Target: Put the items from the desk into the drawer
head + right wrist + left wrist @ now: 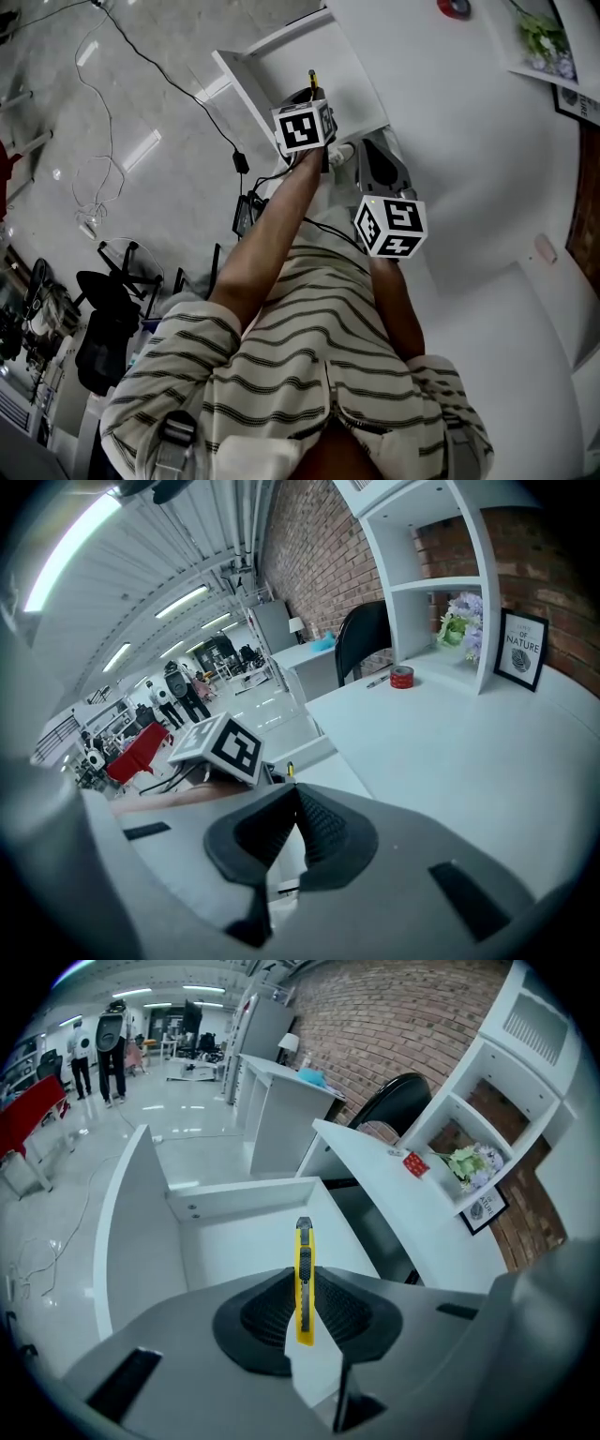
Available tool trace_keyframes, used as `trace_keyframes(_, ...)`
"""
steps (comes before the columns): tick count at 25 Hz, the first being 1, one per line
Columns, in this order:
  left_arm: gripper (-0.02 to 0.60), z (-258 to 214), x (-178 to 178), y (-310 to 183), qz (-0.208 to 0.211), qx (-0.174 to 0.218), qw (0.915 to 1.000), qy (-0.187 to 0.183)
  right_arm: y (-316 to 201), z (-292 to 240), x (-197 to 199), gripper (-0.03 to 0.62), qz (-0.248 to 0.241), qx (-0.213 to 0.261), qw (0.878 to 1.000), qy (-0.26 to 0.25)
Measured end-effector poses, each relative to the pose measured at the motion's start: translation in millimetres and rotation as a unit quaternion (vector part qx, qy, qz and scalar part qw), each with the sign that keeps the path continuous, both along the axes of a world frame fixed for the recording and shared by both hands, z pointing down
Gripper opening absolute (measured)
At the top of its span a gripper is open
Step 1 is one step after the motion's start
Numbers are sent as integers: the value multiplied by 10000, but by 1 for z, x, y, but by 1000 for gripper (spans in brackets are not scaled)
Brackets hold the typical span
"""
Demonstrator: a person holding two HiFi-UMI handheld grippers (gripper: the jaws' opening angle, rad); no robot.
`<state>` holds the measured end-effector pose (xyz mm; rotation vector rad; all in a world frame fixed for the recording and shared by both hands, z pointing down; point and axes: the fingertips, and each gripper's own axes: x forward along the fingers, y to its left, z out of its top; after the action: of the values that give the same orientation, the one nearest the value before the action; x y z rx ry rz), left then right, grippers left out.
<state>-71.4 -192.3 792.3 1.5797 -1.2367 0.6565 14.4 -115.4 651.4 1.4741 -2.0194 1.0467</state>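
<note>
Below, the white drawer (234,1232) stood open at the edge of the white desk (450,733), which carried flowers (459,625), a framed sign (521,653) and a red tape roll (401,677) before a brick wall (319,546). Over the drawer, the left gripper (302,1279), angled steeply down on an outstretched arm, clamped a yellow utility knife (304,1241) whose tip stuck out past the pads. Near it, the right gripper (294,791) hung with its jaws pressed together.
</note>
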Motion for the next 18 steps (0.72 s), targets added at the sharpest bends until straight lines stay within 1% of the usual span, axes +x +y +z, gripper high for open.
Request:
trace_keyframes(6, 66, 23, 3, -2, -49, -190, 9998, -42, 0, 3, 5, 11, 61, -29, 10000, 27)
trace_keyframes(13, 66, 47, 5, -3, -229, -401, 9989, -23, 6, 9, 7, 12, 63, -90, 9999, 25)
trace_keyframes(18, 66, 62, 8, -4, -148, -470, 9988, -54, 4, 13, 5, 11, 57, -100, 9999, 19)
